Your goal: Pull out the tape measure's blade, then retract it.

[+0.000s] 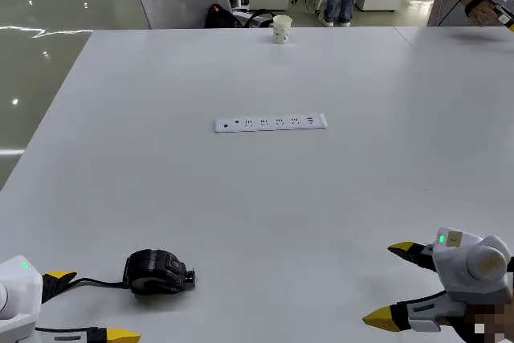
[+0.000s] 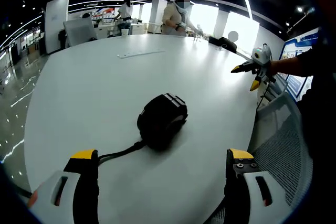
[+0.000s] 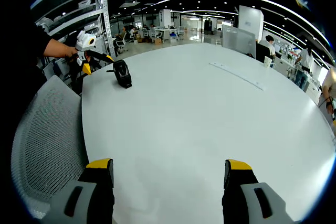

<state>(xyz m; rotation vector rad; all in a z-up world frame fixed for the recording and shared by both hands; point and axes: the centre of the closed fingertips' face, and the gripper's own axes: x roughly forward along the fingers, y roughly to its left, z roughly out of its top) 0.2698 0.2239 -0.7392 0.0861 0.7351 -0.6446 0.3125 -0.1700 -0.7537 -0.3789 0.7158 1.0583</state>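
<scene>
At the desk's (image 1: 337,198) near left corner the left gripper (image 1: 92,304) is released, its yellow-tipped jaws spread wide with nothing clamped between them. Just ahead of those tips lies the tape (image 1: 157,271) – a black, rounded case resting on the desk, blade not drawn out. A thin black cord (image 1: 100,283) runs from the case back to one jaw of the left gripper; whether it is hooked there I cannot tell. In the left gripper view the tape (image 2: 163,119) sits just past the open left gripper (image 2: 161,157), in line with the gap.

Further along, mid-desk, a white power strip (image 1: 271,123) lies flat, and beyond it a paper cup (image 1: 281,29) stands near the far edge.

At the near right the right gripper (image 1: 387,284) hovers over bare desk – also released, jaws wide, holding nothing, well apart from the tape. The right gripper view looks along its own open jaws (image 3: 169,164) across the desk to the tape (image 3: 123,73) and the left gripper (image 3: 89,51) beside it, with a mesh chair (image 3: 47,145) at the desk's edge.

At the far right another person's hand (image 1: 482,10) rests on the desk.
</scene>
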